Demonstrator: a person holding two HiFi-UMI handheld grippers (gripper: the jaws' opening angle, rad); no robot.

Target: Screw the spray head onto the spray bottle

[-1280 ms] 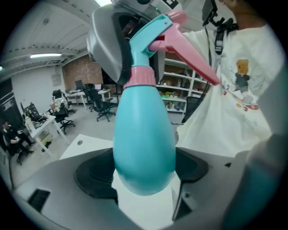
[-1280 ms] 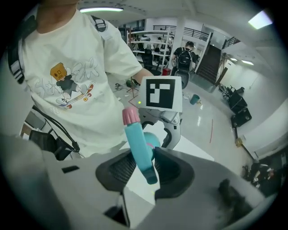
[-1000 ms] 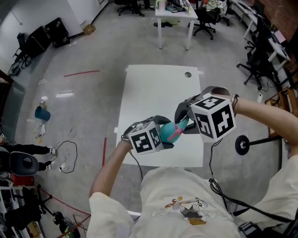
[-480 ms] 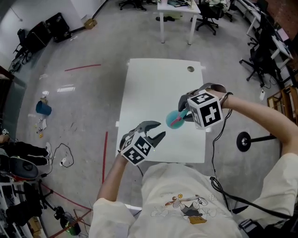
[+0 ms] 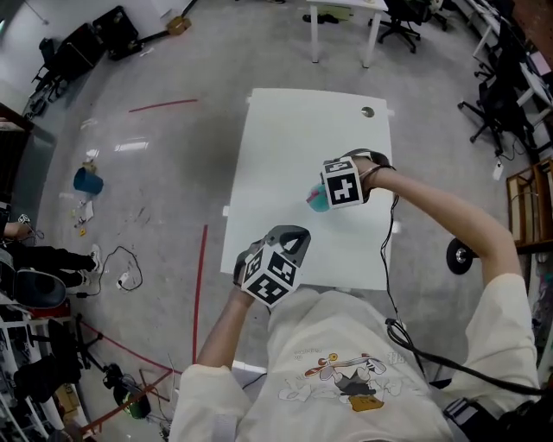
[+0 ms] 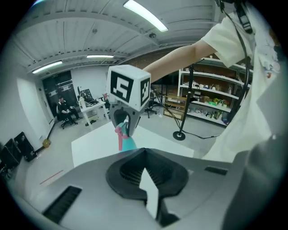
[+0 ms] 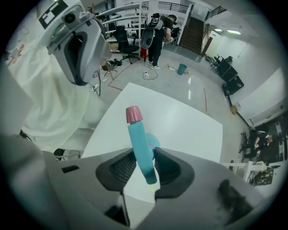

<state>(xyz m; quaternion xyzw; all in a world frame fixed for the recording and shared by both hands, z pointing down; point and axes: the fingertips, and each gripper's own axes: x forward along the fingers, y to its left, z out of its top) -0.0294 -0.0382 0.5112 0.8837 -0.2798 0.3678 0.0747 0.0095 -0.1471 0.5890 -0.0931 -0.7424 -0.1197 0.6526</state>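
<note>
The teal spray bottle (image 5: 316, 199) with its pink-tipped spray head (image 7: 134, 115) hangs upright low over the white table (image 5: 285, 138). My right gripper (image 5: 333, 200) points straight down and is shut on the spray head's teal neck (image 7: 143, 152). In the left gripper view the bottle (image 6: 128, 144) shows under the right gripper's marker cube (image 6: 129, 88). My left gripper (image 5: 292, 236) is near the table's front edge, apart from the bottle. Its jaws have just been closing and now meet with nothing between them (image 6: 144, 155).
A cable hole (image 5: 368, 112) marks the table's far right corner. A blue bucket (image 5: 86, 182) and loose cables (image 5: 125, 272) lie on the floor at the left. Another white table (image 5: 344, 7) and office chairs (image 5: 488, 104) stand beyond.
The left gripper let go of the bottle's body, drew back toward the table's front edge and closed. The right gripper carried the bottle down from chest height to just above the table.
</note>
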